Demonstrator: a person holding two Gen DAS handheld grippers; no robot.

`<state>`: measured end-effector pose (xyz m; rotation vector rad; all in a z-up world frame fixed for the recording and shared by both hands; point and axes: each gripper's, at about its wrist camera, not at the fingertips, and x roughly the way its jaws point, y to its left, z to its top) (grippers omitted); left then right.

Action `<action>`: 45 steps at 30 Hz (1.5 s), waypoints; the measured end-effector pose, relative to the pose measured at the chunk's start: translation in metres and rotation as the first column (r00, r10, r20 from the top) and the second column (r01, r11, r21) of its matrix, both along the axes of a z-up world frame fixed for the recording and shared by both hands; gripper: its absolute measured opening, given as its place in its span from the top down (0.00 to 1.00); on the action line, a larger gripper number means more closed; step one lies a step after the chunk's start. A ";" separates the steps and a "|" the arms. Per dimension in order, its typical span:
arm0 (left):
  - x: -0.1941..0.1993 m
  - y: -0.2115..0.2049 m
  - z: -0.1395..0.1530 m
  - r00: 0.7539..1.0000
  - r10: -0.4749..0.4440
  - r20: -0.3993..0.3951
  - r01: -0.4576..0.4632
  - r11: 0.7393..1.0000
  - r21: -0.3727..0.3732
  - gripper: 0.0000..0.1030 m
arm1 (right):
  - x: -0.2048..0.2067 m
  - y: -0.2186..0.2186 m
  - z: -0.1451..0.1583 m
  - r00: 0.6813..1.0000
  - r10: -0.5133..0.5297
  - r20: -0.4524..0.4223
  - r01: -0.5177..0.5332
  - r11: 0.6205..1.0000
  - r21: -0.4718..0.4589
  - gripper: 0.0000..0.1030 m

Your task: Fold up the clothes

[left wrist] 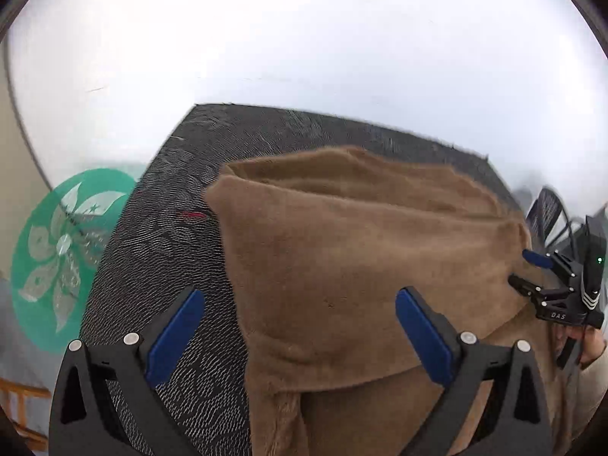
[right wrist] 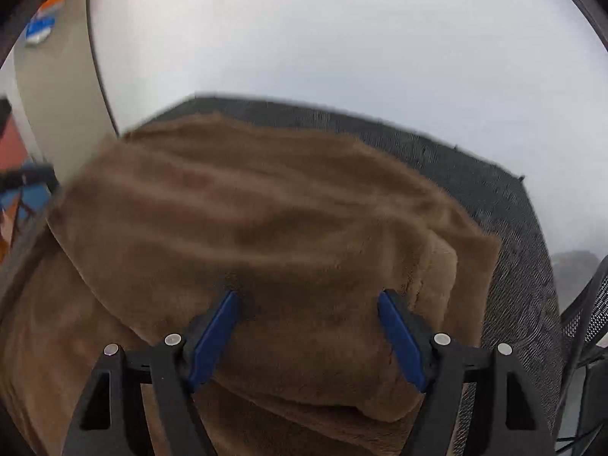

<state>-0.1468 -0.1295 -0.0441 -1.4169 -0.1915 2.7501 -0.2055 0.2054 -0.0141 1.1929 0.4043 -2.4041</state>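
Left tool point(left wrist: 300, 336): black angular frame, blue pads, round silver screws. Right tool point(right wrist: 307, 336) matches it; seen at the right edge, it shows white "DAS" lettering, white stripes, a green light and a cream sleeve point(left wrist: 591, 376).

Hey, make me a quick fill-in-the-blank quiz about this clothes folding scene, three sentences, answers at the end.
1. The folded garment is ____ in colour.
2. It lies on a dark patterned ____ surface.
3. Both the left tool and the right tool have jaws that stand ____, holding nothing.

Missing words: brown; table; open
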 end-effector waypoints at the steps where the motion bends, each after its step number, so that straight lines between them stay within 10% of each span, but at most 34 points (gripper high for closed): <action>1: -0.005 0.000 -0.011 0.999 0.002 0.039 -0.001 1.000 -0.025 0.01 | 0.002 0.001 -0.002 1.000 0.000 -0.006 0.000 1.000 -0.004 0.24; 10: -0.007 -0.027 -0.045 0.993 0.030 0.112 -0.036 0.998 0.044 0.00 | 0.011 0.007 -0.006 0.999 -0.007 -0.048 0.006 1.000 -0.023 0.23; 20: -0.025 -0.089 0.006 0.985 0.153 0.076 -0.168 0.948 0.270 0.00 | 0.008 0.001 -0.009 0.999 -0.009 -0.051 0.008 1.000 -0.018 0.22; 34: -0.149 -0.097 -0.036 0.918 0.193 0.347 -0.189 0.981 -0.045 0.00 | 0.008 0.002 -0.008 0.999 -0.007 -0.051 0.007 1.000 -0.017 0.21; 45: -0.146 -0.115 -0.033 0.930 0.288 0.228 -0.215 0.930 -0.299 0.00 | 0.004 0.003 -0.011 0.999 -0.007 -0.049 0.006 1.000 -0.019 0.20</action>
